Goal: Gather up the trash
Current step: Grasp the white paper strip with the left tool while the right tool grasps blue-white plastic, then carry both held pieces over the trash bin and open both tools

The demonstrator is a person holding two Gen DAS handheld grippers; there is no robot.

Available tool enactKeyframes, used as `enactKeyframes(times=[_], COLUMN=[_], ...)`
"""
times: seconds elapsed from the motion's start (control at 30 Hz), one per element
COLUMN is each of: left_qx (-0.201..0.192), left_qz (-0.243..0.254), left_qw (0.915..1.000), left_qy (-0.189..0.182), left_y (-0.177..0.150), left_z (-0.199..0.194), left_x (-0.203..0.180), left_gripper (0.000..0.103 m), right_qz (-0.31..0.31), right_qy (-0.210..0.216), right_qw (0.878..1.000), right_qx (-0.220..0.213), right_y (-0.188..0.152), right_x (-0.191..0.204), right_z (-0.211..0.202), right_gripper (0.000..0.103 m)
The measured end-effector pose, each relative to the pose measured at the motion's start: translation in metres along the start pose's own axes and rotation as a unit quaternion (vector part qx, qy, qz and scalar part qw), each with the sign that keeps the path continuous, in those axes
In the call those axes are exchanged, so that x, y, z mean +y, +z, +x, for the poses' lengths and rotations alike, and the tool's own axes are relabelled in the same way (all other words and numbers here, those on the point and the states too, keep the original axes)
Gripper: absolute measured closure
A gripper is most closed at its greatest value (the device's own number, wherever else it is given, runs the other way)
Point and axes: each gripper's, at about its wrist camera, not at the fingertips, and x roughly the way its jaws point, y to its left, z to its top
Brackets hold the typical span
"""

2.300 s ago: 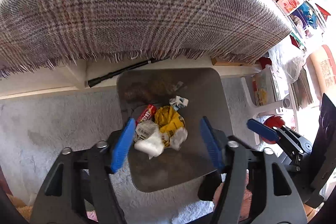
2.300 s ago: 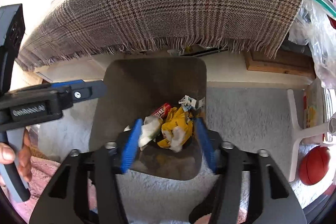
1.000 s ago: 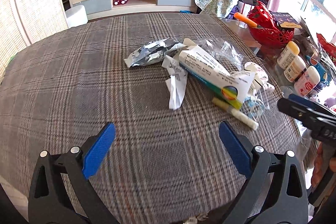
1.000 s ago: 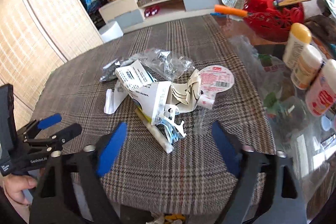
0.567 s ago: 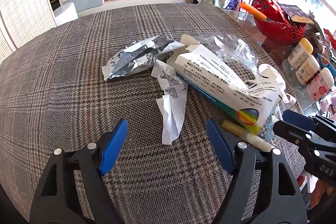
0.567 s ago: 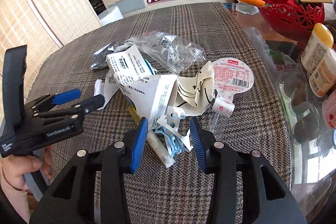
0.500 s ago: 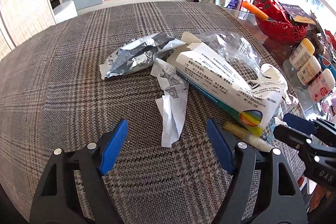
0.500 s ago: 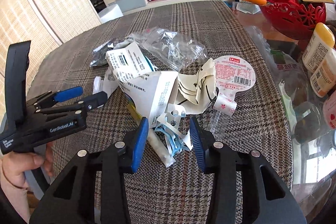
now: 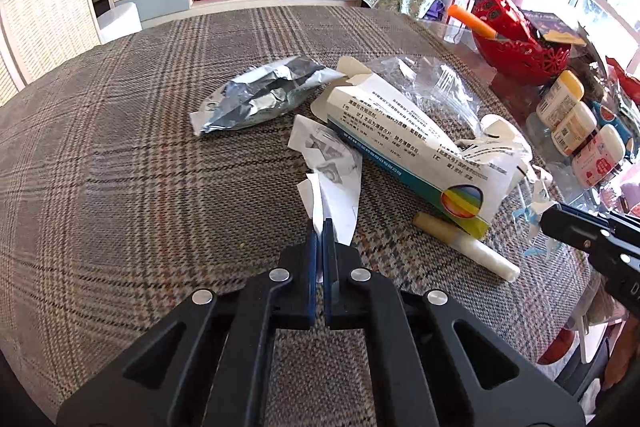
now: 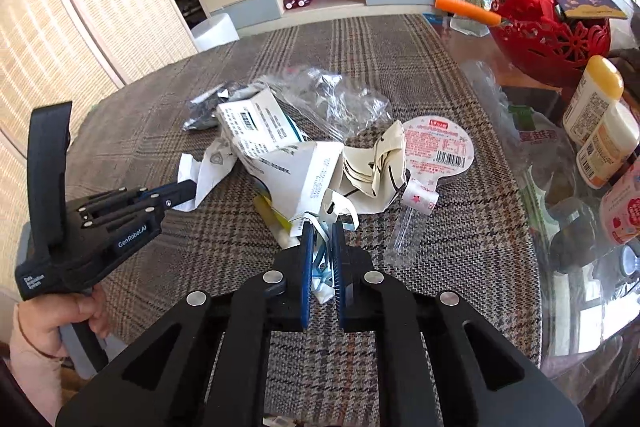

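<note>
At the lower centre of the left wrist view, the left gripper (image 9: 319, 231) was closed, its blue pads pinching the near edge of a white paper slip (image 9: 334, 179) that lay on the plaid tablecloth (image 9: 120, 167). Just right of the slip lay a long white medicine box (image 9: 416, 151), with a crumpled silver foil bag (image 9: 256, 99) above and to the left of it and a clear plastic bag (image 9: 436, 87) behind it. A cream-coloured stick (image 9: 464, 247) rested at the box's near end.

At the lower centre of the right wrist view, the right gripper (image 10: 320, 235) was closed on a tangle of blue and white plastic strips (image 10: 322, 267); the strips filled the narrow gap between its pads. A round foil lid (image 10: 440, 147) lay in the centre right of that frame, with a small clear tube (image 10: 406, 235) below it. A hand (image 10: 48, 323) at the lower left held the left gripper's handle. A red basket (image 10: 552, 39) and three bottles (image 10: 600, 131) stood at the right edge.
</note>
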Motion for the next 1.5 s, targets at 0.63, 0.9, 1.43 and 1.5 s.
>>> enactKeyframes(times=[0.63, 0.9, 1.43, 1.5], left_qx=[-0.090, -0.082, 0.004, 0.018], left_qz=[-0.019, -0.041, -0.054, -0.055], left_qw=[0.9958, 0.9958, 0.9966, 0.9961], left_qy=[0.001, -0.009, -0.063, -0.068], left_y=[-0.083, -0.152, -0.274, -0.284], left_z=[-0.131, -0.167, -0.129, -0.117], left_x=[-0.003, -0.014, -0.048, -0.051], left_gripper=[0.103, 0.103, 0.103, 0.103], right_qz=[-0.031, -0.034, -0.027, -0.018], right_qy=[0.022, 0.031, 0.051, 0.053], right_qw=[0.998, 0.998, 0.998, 0.998], right_qx=[-0.041, -0.047, 0.028, 0.035], right_y=[-0.047, -0.101, -0.224, -0.232], right_x=[0.057, 0.068, 0.040, 0.036], right_z=[-0.086, -0.120, -0.079, -0.069], right_gripper=[0.092, 0.092, 0.092, 0.092])
